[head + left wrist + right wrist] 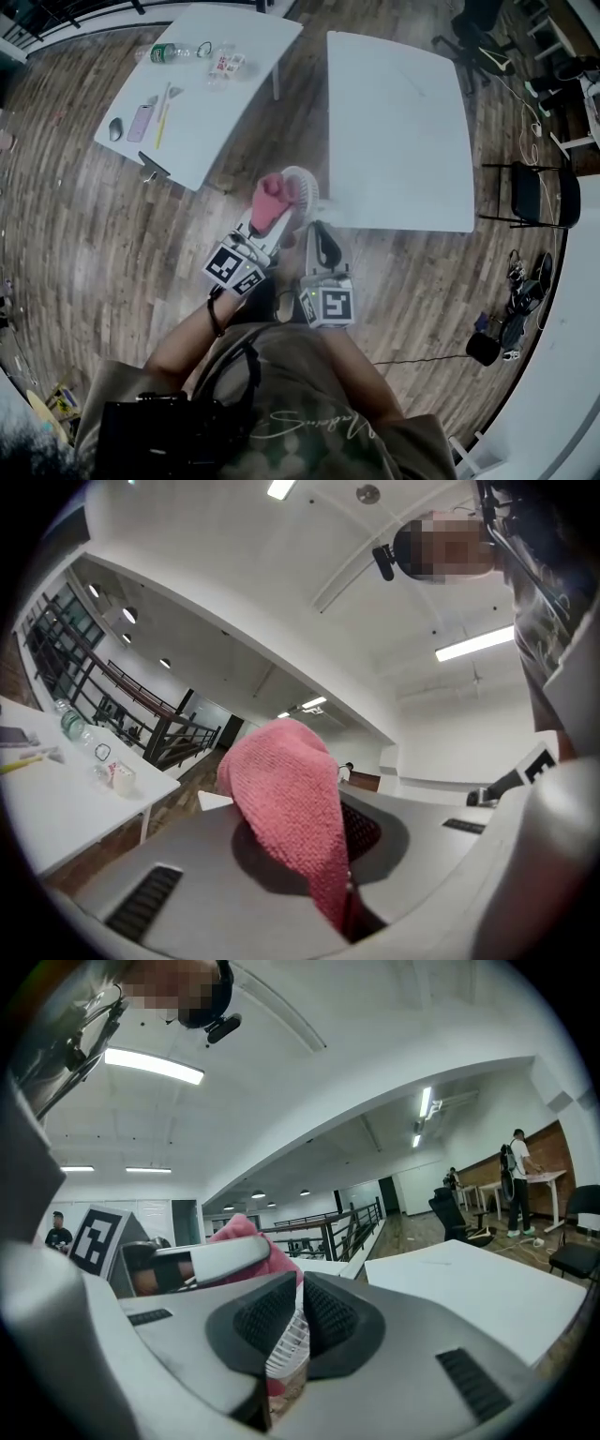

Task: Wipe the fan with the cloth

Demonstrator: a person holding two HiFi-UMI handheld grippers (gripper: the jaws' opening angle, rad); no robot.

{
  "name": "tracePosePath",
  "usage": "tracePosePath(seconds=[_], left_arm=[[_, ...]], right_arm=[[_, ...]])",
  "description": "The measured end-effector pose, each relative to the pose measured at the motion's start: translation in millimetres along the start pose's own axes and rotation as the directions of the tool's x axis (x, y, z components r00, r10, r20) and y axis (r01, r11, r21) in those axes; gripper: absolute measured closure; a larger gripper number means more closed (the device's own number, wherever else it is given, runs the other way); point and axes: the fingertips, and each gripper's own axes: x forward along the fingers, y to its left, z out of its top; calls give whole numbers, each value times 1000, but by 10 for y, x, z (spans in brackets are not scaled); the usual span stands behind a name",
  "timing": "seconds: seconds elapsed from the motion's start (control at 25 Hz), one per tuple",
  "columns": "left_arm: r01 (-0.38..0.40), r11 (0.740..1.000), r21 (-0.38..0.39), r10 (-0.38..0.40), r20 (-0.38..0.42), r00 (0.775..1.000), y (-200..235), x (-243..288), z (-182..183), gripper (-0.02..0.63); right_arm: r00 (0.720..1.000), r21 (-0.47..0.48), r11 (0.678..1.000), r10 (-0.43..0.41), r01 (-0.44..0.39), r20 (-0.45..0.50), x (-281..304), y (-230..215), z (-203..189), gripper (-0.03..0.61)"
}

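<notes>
The left gripper clamps the pink cloth, which drapes over and hides its pads. The right gripper pinches the white fan, which is largely hidden behind the cloth and the grippers.

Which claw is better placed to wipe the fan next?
Left. The left claw is shut on the pink cloth, right beside the white fan. The right claw is clamped on the fan itself, probably steadying it, and carries no cloth.
</notes>
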Motion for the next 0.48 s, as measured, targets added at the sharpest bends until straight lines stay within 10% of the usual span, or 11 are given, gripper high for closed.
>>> tracePosePath(seconds=[0.48], left_arm=[[34,999,6,-33,-66,997,-115,299,-205,566]], right_arm=[[998,21,998,-66,66,6,-227,-219,-6,558]])
